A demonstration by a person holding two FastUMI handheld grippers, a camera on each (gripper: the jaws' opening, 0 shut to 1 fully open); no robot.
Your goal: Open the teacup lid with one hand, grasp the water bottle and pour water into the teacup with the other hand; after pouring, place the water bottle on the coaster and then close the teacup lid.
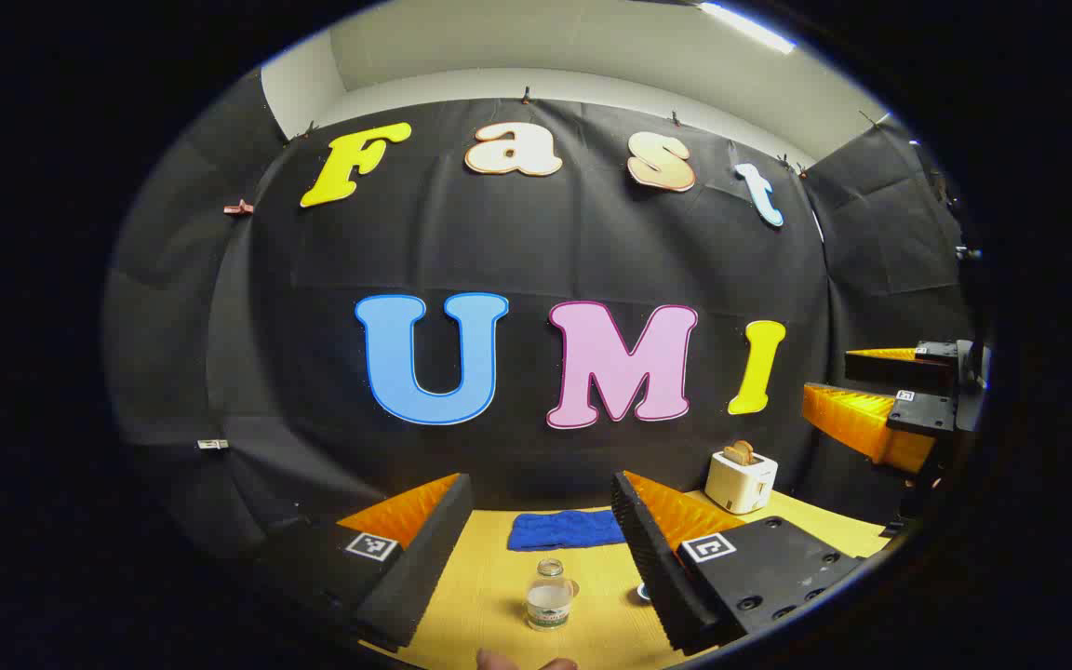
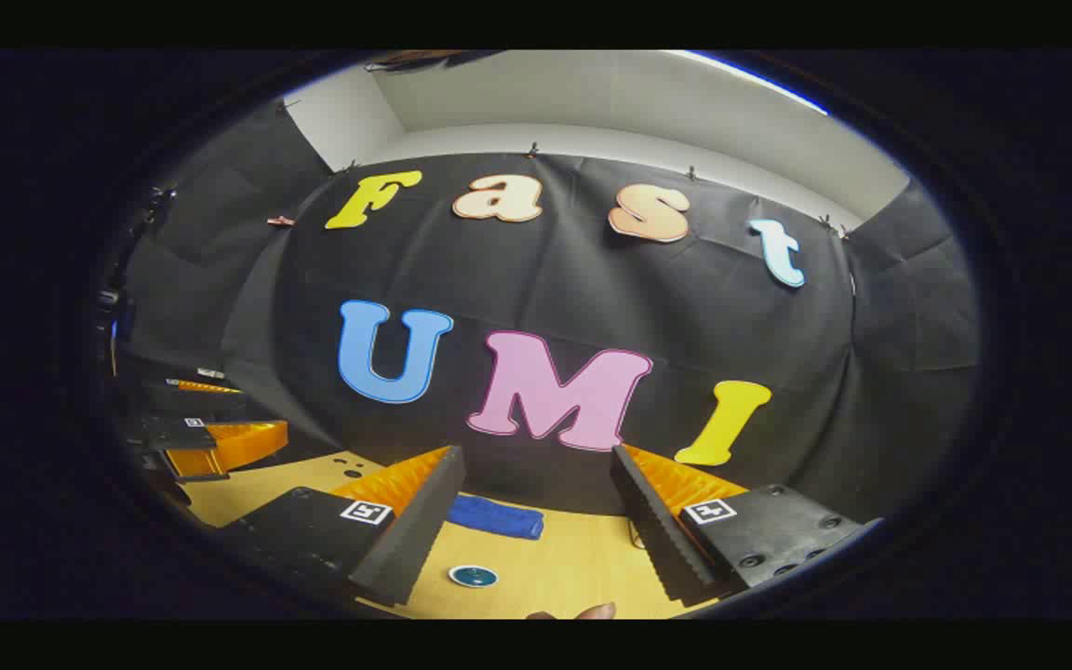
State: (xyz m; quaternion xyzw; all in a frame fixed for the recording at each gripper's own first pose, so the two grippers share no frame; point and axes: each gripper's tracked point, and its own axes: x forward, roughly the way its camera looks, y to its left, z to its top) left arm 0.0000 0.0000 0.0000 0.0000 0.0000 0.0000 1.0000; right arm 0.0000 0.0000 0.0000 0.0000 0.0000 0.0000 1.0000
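The left gripper [image 1: 541,530] is held up above the yellow table [image 1: 489,596]. Its two fingers are wide apart and nothing is between them. It holds nothing.

In the left gripper view, a small bottle [image 1: 550,596] stands upright on the table, seen low down through the gap between the fingers. It has water in it and no cap on top. Behind it, near the wall, lies a blue cloth [image 1: 566,529]. A little round blue thing, maybe the coaster [image 1: 644,592], peeks out just beside the right finger; most of it is hidden. A white toaster [image 1: 740,479] with bread in it stands far back on the right. The right gripper [image 1: 880,400] shows at the right edge, up in the air, with its fingers apart.

In the right gripper view, the right gripper [image 2: 536,521] is spread wide too, and grips nothing. The round blue coaster [image 2: 474,576] lies flat on the table [image 2: 564,577], near the left finger. The blue cloth [image 2: 496,515] lies farther back. The left gripper [image 2: 206,437] shows at the left edge, well apart from the coaster.

A bit of a hand [image 1: 525,662] shows at the very bottom of the left gripper view.
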